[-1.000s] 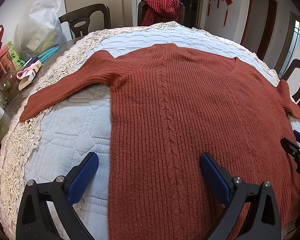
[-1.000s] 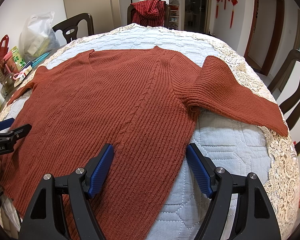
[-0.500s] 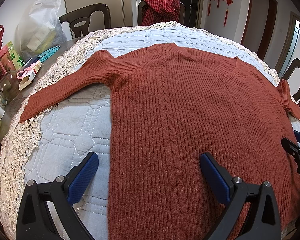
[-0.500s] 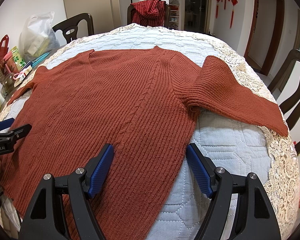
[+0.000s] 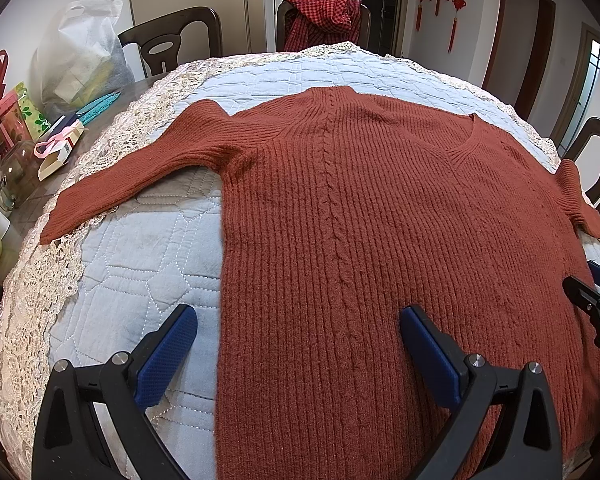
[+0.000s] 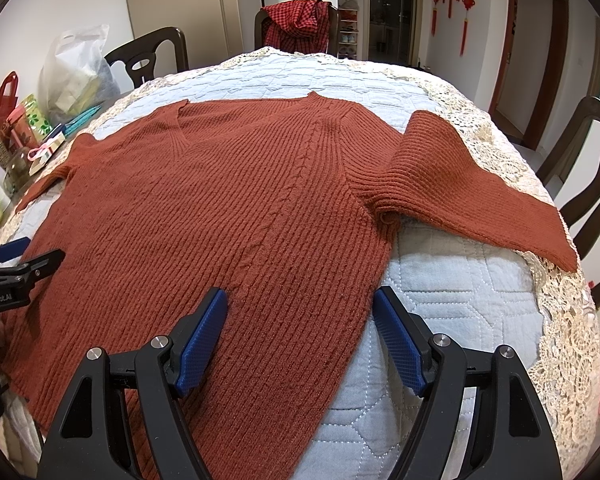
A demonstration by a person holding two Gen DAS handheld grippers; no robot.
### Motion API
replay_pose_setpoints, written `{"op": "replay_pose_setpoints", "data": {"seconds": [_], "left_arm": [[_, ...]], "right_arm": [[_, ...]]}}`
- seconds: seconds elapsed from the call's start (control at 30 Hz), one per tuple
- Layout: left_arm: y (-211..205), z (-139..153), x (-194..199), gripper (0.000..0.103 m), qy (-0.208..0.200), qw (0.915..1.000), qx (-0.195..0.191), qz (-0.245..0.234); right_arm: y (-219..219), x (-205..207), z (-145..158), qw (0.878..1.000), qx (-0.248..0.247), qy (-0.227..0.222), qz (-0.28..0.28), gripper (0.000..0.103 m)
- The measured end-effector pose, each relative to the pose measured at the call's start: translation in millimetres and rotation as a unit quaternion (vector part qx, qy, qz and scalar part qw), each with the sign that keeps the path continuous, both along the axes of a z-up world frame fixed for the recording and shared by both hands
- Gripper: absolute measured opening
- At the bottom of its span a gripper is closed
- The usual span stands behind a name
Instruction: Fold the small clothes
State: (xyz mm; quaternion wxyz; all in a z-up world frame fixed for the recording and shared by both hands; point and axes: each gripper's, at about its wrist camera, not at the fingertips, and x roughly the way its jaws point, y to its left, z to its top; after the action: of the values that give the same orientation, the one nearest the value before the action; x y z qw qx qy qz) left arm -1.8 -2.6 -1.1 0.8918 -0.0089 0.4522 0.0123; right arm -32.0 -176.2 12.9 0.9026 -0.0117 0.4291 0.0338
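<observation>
Clutter [image 5: 24, 132] crowds left table edge; chairs [image 6: 596, 184] ring right.

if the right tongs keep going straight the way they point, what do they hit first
Probably the sweater: the open right tongs straddle its side edge near the hem, over the quilted cloth. Depth is unclear.

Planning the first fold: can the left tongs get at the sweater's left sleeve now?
Probably yes. The left tongs are open and the sleeve lies flat on the quilted cover, nothing between them.
</observation>
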Motion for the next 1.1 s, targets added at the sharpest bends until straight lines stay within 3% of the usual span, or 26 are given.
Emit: {"op": "replay_pose_setpoints", "data": {"seconds": [1.1], "left_arm": [[-0.6, -3.1, 0.8, 0.103, 0.002, 1.0000, 0.003, 0.001]], "right_arm": [[-0.8, 2.5, 1.7, 1.000, -0.003, 0.011, 0.009, 0.076]]}}
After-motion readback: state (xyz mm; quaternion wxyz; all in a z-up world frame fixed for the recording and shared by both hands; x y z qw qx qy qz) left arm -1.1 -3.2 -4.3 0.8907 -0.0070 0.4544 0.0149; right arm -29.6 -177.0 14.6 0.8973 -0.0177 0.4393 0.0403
